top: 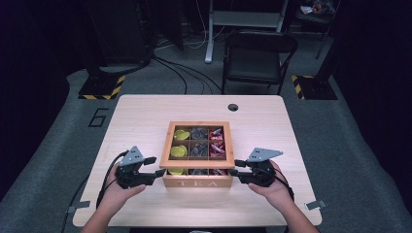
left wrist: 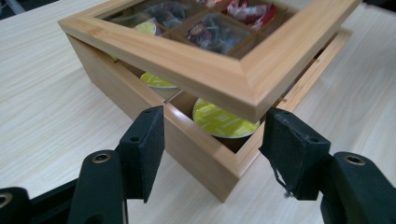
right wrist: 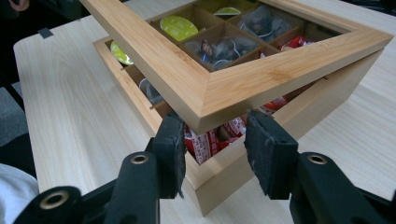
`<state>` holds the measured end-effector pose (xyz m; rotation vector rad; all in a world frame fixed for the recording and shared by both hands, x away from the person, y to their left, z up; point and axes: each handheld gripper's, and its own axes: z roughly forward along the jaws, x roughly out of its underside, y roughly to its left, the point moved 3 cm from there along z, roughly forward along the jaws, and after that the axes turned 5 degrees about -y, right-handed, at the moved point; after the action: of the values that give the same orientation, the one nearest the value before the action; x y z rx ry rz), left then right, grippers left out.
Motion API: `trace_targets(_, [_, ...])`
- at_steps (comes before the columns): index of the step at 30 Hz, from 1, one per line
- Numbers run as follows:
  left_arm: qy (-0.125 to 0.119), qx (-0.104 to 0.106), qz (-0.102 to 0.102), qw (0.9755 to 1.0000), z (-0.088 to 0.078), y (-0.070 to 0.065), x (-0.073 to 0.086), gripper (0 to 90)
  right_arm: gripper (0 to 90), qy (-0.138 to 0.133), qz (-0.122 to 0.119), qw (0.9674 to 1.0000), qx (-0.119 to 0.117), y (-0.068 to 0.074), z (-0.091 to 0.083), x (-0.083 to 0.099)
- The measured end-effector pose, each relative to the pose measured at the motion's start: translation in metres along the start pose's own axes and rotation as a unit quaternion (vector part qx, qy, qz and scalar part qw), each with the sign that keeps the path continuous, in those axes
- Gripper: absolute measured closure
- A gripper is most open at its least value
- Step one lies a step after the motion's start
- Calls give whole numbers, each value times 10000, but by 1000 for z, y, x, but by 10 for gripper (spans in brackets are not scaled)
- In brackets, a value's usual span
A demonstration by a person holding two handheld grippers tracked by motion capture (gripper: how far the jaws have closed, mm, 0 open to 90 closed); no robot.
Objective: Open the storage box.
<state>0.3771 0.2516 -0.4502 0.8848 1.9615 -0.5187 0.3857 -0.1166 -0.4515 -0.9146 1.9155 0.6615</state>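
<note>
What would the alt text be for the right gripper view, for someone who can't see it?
A wooden tea box sits on a pale wooden table, its glass-paned lid lifted slightly at the near corner. The right gripper straddles that corner with its two black jaws, red packets visible through the gap. Yellow-green capsules and dark sachets show beneath the glass.

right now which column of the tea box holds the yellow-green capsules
The left column of the tea box, beside the left gripper: yellow-green capsules. The middle holds dark packets, the right red ones.
</note>
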Motion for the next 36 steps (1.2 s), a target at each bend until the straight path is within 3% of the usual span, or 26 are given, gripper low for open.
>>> trace_targets(6, [-254, -77, -130, 9996, 3, 1, -6, 382, 583, -24, -3, 10000, 11, -1, -2, -5])
trace_targets(15, [-370, -113, -20, 9992, 4, 2, -21, 375, 583, -168, 83, 9998, -37, -5, -5, -15])
trace_targets(21, [-303, -89, 71, 9995, 3, 3, -32, 375, 492, -206, 151, 9997, 25, -9, -4, -20])
trace_targets(30, [-452, -54, 9, 9990, 1, 8, -45, 375, 420, -87, -118, 9997, 208, -15, 0, -26])
trace_targets(36, [-474, 13, -28, 9989, -1, 13, -54, 375, 416, -225, -197, 9988, 392, -23, -1, -34])
